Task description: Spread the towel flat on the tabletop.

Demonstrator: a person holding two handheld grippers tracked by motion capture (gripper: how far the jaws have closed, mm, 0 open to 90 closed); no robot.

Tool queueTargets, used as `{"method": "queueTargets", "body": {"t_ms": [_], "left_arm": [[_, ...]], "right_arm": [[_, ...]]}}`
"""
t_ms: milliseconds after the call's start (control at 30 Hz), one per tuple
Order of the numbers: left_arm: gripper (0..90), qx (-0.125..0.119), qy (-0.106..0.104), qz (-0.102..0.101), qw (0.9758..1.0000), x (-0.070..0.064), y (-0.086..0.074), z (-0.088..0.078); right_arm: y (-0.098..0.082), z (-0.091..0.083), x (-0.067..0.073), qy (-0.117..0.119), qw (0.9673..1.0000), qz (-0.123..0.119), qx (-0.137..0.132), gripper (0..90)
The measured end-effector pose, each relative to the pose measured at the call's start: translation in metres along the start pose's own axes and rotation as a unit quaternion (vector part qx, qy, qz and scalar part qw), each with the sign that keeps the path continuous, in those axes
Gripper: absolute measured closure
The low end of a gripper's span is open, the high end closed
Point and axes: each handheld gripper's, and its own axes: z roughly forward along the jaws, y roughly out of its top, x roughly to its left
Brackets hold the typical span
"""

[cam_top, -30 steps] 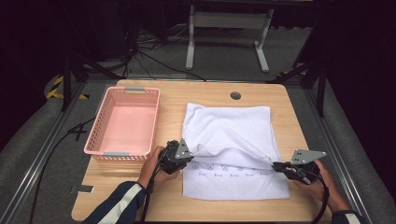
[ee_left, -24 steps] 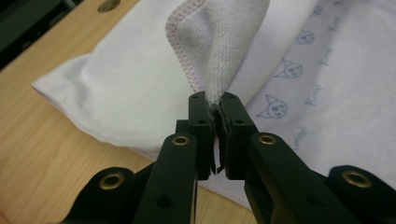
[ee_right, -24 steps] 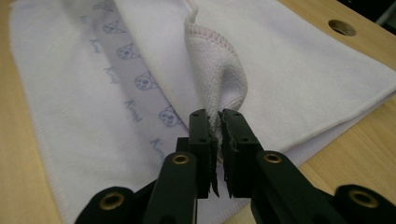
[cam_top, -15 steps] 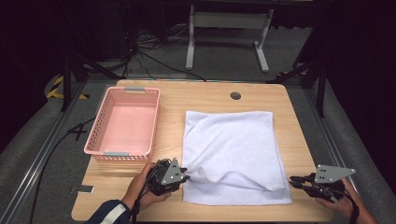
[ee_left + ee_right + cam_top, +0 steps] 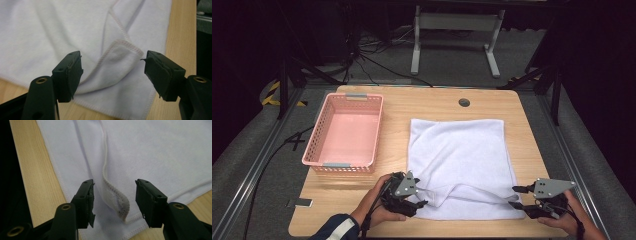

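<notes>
**Towel folded to its near edge, corners being let go**

The white towel is seen in the high view on the wooden table, right of the pink basket, with the left gripper and right gripper at its near corners.

In the left gripper view the jaws have just been opening; the folded corner lies loose between them, ungripped.

In the right gripper view the same holds for the hem end.

Both grippers are best drawn straight back, so that nothing is dragged.

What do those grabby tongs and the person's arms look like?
Both tongs, left and right, are black, each topped with a grey three-cornered plate, ending in two blocky black jaws with brass-ringed screw holes. The left sleeve is dark blue with white stripes.
</notes>
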Motion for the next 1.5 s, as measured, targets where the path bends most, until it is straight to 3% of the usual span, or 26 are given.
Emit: {"method": "queueTargets", "body": {"t_ms": [67,100,133,167,233,267,333,433,533,633,667,733,800,967,1033,1067,1133,1200,1267,1333,1433,1500], "left_arm": [[30.6,0.018,-0.013,0.011,0.9997,-0.001,0.004,0.011],[33.9,0.018,-0.013,0.011,0.9997,-0.001,0.004,0.011],[40.1,0.037,-0.013,0.021,0.9990,0.001,0.005,0.019],[40.5,0.037,-0.013,0.021,0.9990,0.001,0.005,0.019],[57.5,0.042,-0.024,0.014,0.9987,0.004,0.003,0.022],[59.3,0.046,-0.023,0.018,0.9985,0.005,0.002,0.023],[73.5,0.043,-0.021,0.018,0.9987,0.008,0.000,0.018],[84.0,0.038,-0.010,0.024,0.9989,0.008,-0.002,0.010],[88.3,0.022,-0.005,0.023,0.9995,0.005,-0.009,-0.007],[89.6,0.028,-0.008,0.021,0.9993,0.000,-0.016,-0.012],[89.7,0.035,-0.018,0.032,0.9987,-0.001,-0.018,-0.013],[89.5,0.041,-0.023,0.037,0.9982,-0.003,-0.020,-0.013],[68.8,0.042,-0.006,0.021,0.9989,-0.003,-0.017,-0.006],[46.4,0.015,-0.016,0.004,0.9997,0.004,0.001,0.008],[38.0,0.012,-0.009,0.005,0.9999,0.005,0.007,0.012],[36.4,0.008,-0.018,0.002,0.9998,0.005,0.016,0.020],[34.2,0.005,-0.019,0.000,0.9998,0.004,0.020,0.024],[34.2,0.013,-0.032,0.001,0.9994,0.006,0.026,0.036],[35.8,0.040,-0.038,0.005,0.9985,0.008,0.025,0.044],[46.9,0.052,-0.062,0.004,0.9967,0.009,0.019,0.047],[72.4,0.061,-0.057,0.012,0.9965,0.009,0.011,0.041],[83.5,0.050,-0.054,0.006,0.9973,0.010,0.006,0.030]], "right_arm": [[-0.001,0.009,-0.003,0.018,0.9998,0.005,0.011,52.4],[-0.001,0.012,-0.003,0.018,0.9997,0.002,0.018,59.6],[-0.002,0.014,-0.003,0.022,0.9994,-0.005,0.026,68.9],[-0.002,0.014,-0.003,0.022,0.9994,-0.005,0.026,68.9],[-0.003,0.013,0.001,0.044,0.9985,-0.019,0.029,83.3],[-0.003,0.011,0.002,0.046,0.9981,-0.027,0.032,86.4],[-0.004,0.005,0.005,0.046,0.9977,-0.036,0.034,87.2],[-0.005,-0.003,0.006,0.042,0.9978,-0.043,0.030,87.3],[-0.009,-0.019,0.008,0.034,0.9982,-0.044,0.022,87.3],[-0.012,-0.023,0.010,0.037,0.9979,-0.048,0.023,87.3],[-0.014,-0.023,0.012,0.045,0.9974,-0.049,0.028,87.2],[-0.017,-0.021,0.016,0.053,0.9959,-0.061,0.041,86.8],[-0.018,-0.018,0.018,0.059,0.9955,-0.059,0.047,86.7],[-0.021,-0.005,0.022,0.070,0.9917,-0.070,0.082,85.6],[-0.022,-0.004,0.022,0.070,0.9914,-0.067,0.088,85.5],[-0.024,-0.002,0.021,0.071,0.9914,-0.066,0.088,85.0],[-0.025,-0.002,0.021,0.072,0.9917,-0.060,0.088,84.8],[-0.028,0.000,0.022,0.074,0.9912,-0.062,0.091,83.1],[-0.030,0.000,0.024,0.075,0.9914,-0.059,0.090,83.2],[-0.032,-0.002,0.024,0.073,0.9922,-0.056,0.085,85.2],[-0.035,-0.006,0.023,0.067,0.9933,-0.053,0.078,87.2],[-0.035,-0.007,0.023,0.063,0.9935,-0.058,0.075,87.5]]}}
